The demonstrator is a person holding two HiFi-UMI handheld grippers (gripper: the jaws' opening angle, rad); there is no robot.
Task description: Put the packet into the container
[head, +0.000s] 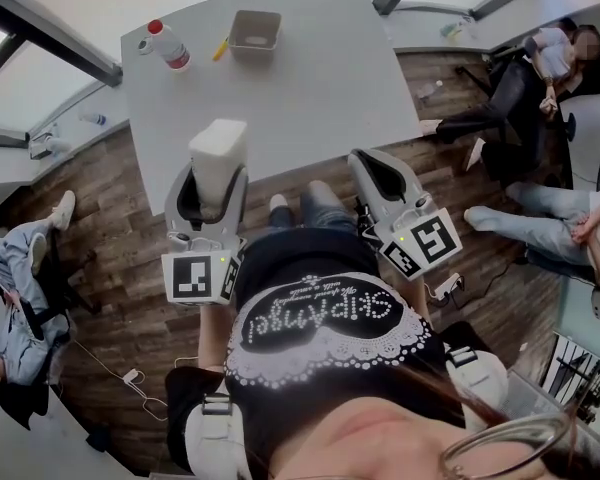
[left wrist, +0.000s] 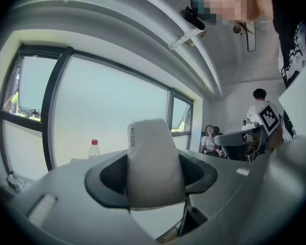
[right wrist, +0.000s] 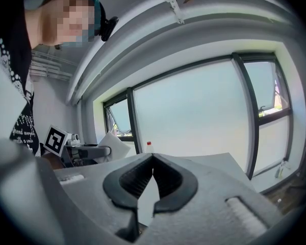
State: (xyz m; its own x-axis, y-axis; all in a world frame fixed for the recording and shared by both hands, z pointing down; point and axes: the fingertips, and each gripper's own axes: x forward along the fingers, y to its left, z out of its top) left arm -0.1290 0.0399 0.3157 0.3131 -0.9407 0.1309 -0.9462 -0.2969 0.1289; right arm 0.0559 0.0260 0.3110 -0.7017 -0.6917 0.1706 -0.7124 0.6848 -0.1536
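My left gripper (head: 212, 190) has its jaws clamped on the white packet (head: 218, 146); my right gripper (head: 368, 165) shows jaws together, empty. The container (head: 255, 32) sits at the table's (head: 320, 98) far edge.

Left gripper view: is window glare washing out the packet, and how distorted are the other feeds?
Left gripper view: the window is blown out white, but the packet in the left tongs reads sharp, shaded grey; fisheye bends the window frame. Right gripper view: same backlight, black vignette at the corners. Head view: even light, no glare, table edges bowed.
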